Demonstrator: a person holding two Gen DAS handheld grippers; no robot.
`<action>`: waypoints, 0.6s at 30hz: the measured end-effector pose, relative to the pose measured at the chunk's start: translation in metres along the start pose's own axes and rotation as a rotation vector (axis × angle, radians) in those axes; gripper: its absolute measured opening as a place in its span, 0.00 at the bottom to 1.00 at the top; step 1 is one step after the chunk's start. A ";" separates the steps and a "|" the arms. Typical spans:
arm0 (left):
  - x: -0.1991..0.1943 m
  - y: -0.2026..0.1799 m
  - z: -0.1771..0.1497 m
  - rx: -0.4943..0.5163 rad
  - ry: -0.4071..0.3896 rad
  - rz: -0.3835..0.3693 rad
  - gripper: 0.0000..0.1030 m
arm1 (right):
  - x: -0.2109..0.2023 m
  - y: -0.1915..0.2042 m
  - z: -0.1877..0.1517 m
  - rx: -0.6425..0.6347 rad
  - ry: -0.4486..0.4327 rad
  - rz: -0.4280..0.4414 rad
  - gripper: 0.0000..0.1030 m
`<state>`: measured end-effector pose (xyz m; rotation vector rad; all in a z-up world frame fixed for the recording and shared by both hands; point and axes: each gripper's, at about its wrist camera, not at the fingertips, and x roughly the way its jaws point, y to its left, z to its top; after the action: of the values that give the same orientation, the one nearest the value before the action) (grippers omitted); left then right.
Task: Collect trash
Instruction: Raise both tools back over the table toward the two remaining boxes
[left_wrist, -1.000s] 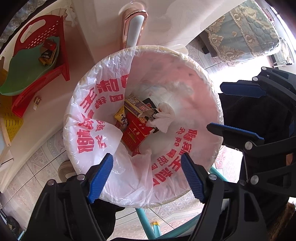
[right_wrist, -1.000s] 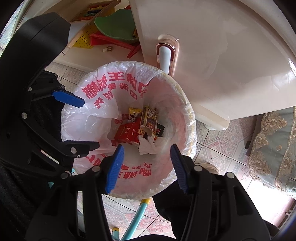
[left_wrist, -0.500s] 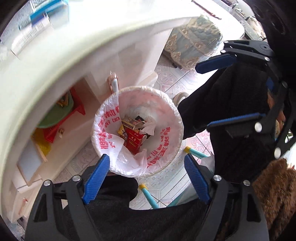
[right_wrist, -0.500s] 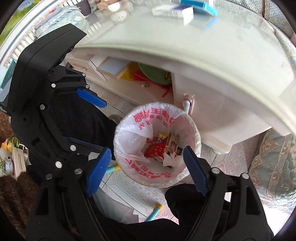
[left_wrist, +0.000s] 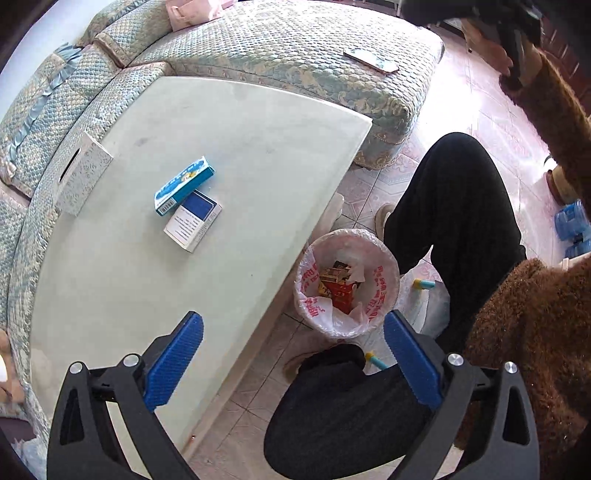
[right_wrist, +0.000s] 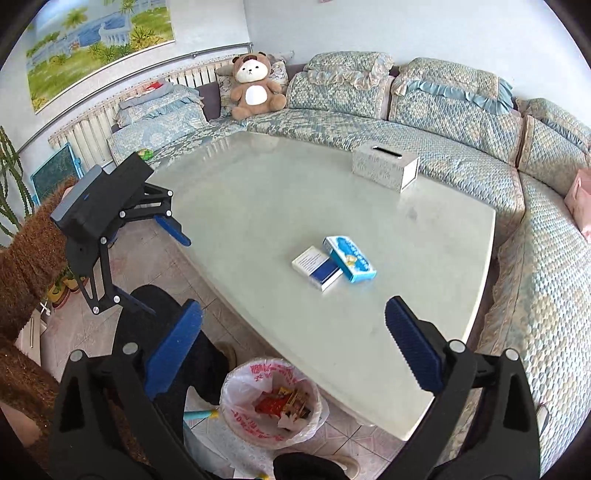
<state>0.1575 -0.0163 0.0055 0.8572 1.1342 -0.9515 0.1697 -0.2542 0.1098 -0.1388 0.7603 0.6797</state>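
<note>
A trash bin (left_wrist: 384, 266) lined with a white bag with red print stands on the floor beside the table; it holds red and yellow wrappers and a tissue. It also shows in the right wrist view (right_wrist: 240, 387). Two small boxes lie together on the pale table top (left_wrist: 221, 140): a light blue box (left_wrist: 184, 184) and a white and dark blue box (left_wrist: 192, 220). They also show in the right wrist view, light blue (right_wrist: 349, 258) and white and blue (right_wrist: 317, 267). My left gripper (left_wrist: 293, 360) is open and empty, high above the table edge. My right gripper (right_wrist: 293, 347) is open and empty.
A patterned tissue box (right_wrist: 386, 167) stands at the table's far side. A curved blue sofa (right_wrist: 443, 110) wraps around the table, with a teddy bear (right_wrist: 255, 86) on it. The person's dark-trousered legs (left_wrist: 450, 206) are next to the bin. The left gripper (right_wrist: 155, 229) shows in the right wrist view.
Both grippers have risen from just over the bin to well above the table. The views now take in the table top and the two boxes. Both jaws stay open.
</note>
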 end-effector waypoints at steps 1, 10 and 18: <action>-0.002 0.005 0.005 0.014 0.008 -0.008 0.93 | -0.002 -0.006 0.009 -0.009 -0.008 -0.001 0.94; 0.020 0.051 0.040 0.078 0.080 -0.046 0.93 | 0.029 -0.055 0.060 -0.067 0.017 0.038 0.94; 0.071 0.099 0.060 0.067 0.105 -0.122 0.93 | 0.105 -0.090 0.067 -0.103 0.139 0.069 0.94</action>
<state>0.2807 -0.0477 -0.0434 0.9084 1.2618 -1.0601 0.3194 -0.2460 0.0766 -0.2564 0.8663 0.7807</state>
